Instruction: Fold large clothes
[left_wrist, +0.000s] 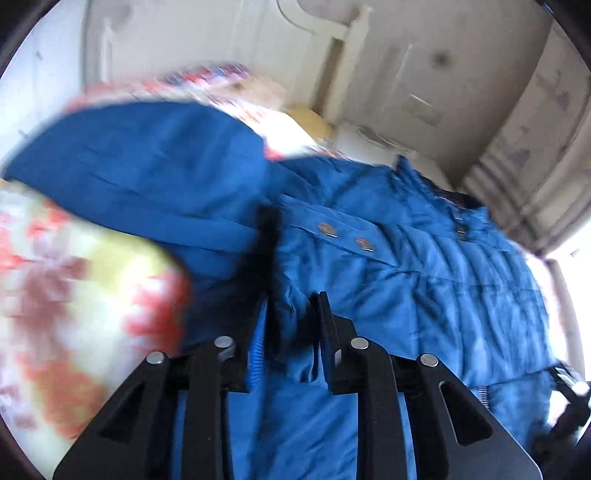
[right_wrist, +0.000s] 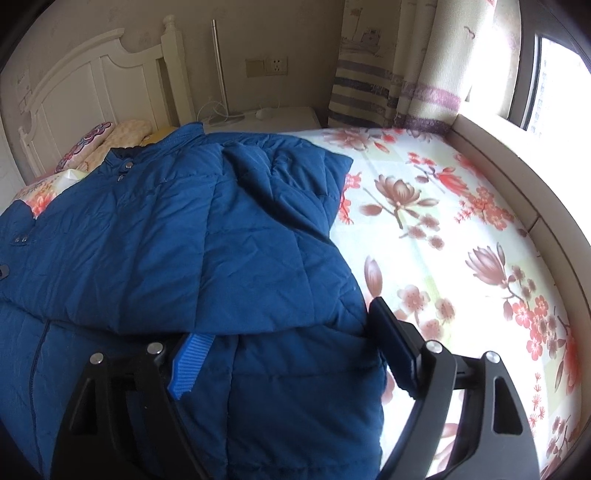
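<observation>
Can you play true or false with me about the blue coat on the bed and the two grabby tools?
1. The coat is blue. True.
2. The left tool is wide open with nothing in it. False: it is shut on a bit of the coat.
3. The bed sheet has flowers on it. True.
4. The right tool is squeezing the coat tight. False: its jaws stand wide open over the coat's edge.
5. The coat lies on the floor. False: it lies on the bed.
</observation>
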